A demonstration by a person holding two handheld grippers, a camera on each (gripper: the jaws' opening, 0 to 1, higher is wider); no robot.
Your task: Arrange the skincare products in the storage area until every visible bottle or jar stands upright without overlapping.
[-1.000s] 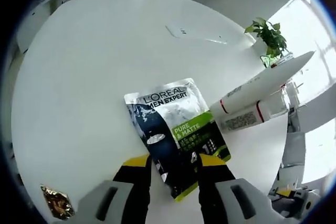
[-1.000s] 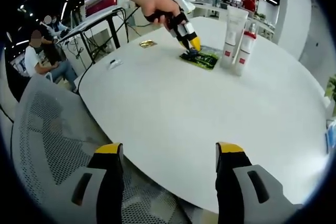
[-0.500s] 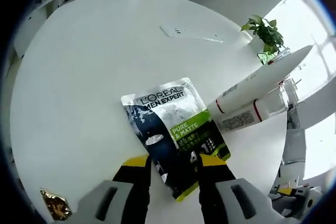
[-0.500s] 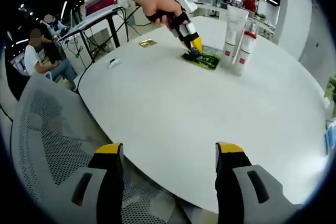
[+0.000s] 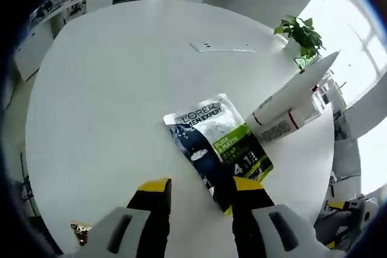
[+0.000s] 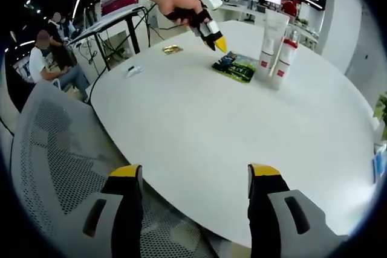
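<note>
We hold the left gripper (image 6: 210, 33) above the sachet (image 5: 220, 145) lying flat on the desk (image 5: 109, 101), jaws apart, two tubes (image 6: 272, 39) upright beside it, right gripper (image 6: 192, 180) near, jaws apart

Left view above sachet (image 5: 219, 143); right view farther, perhaps table-edge; sachet shared.

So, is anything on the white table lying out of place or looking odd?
The L'Oreal sachet lies flat beside the upright tube and bottle. A small gold wrapper lies apart, near the table edge.
</note>
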